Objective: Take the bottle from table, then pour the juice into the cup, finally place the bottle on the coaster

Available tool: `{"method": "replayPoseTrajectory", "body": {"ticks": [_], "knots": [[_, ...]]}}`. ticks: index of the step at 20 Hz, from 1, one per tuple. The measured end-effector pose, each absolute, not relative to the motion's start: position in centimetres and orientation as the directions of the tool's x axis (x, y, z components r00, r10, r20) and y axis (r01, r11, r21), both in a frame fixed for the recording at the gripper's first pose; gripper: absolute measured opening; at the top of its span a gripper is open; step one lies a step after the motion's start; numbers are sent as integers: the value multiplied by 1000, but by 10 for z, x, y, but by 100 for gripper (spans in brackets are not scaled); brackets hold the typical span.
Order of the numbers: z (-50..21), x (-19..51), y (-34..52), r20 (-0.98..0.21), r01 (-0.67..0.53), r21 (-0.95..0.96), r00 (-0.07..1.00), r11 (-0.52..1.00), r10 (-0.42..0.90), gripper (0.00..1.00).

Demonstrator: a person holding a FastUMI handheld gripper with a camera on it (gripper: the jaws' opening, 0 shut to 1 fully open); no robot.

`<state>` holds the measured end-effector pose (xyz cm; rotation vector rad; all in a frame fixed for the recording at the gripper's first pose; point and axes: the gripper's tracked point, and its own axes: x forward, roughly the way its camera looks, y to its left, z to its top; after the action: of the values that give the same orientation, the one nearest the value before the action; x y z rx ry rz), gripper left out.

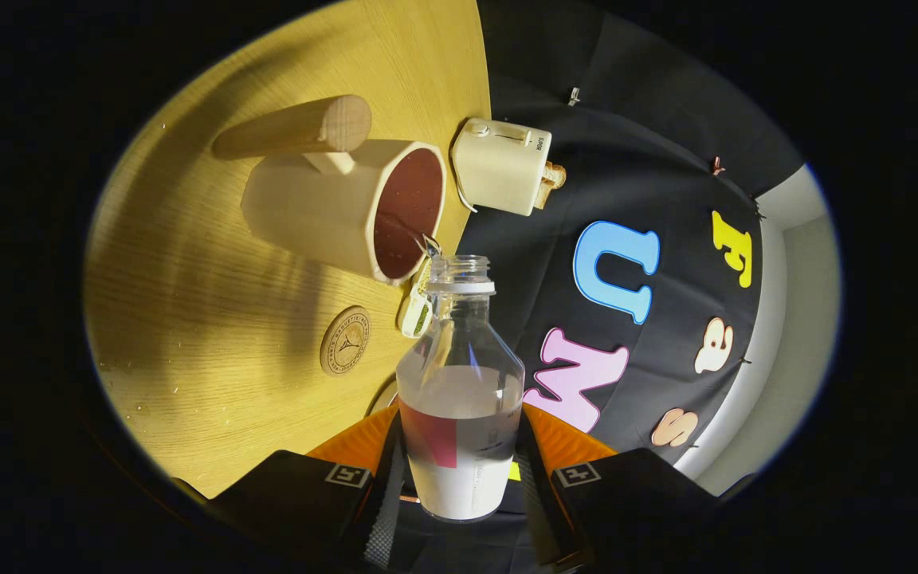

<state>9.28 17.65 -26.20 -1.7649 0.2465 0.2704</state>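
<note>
Fingers (459, 478) clamped on the bottle (460, 399), one pad each side of the lower labelled body, both pressing. Bottle is open, no cap, tilted with its mouth right at the rim of the cup (347, 207); a thin stream looks to run from the mouth into the cup, so I judge we're mid-pour. Risks: the mouth sits at the near edge of the rim rather than over the middle, so any drift back toward the fingers puts juice on the worktop (212, 319). More tilt would speed the flow and could overshoot or splash. Grip is low on the body, so the bottle could pivot between the pads if the wrist jerks. Cup has a long wooden handle; knocking the rim with the bottle neck could shift it. Bottle itself: clear plastic, ribbed neck, pale cloudy liquid filling roughly the lower half, label with a red patch. Coaster (345, 340), round wood, lies on the worktop between cup and fingers. A toaster (503, 166) stands beyond the cup.
</note>
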Motion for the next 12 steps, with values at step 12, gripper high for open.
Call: {"method": "replayPoseTrajectory", "body": {"ticks": [12], "knots": [[-262, 98, 179, -314, -302, -913, 949, -275, 0, 69]]}}
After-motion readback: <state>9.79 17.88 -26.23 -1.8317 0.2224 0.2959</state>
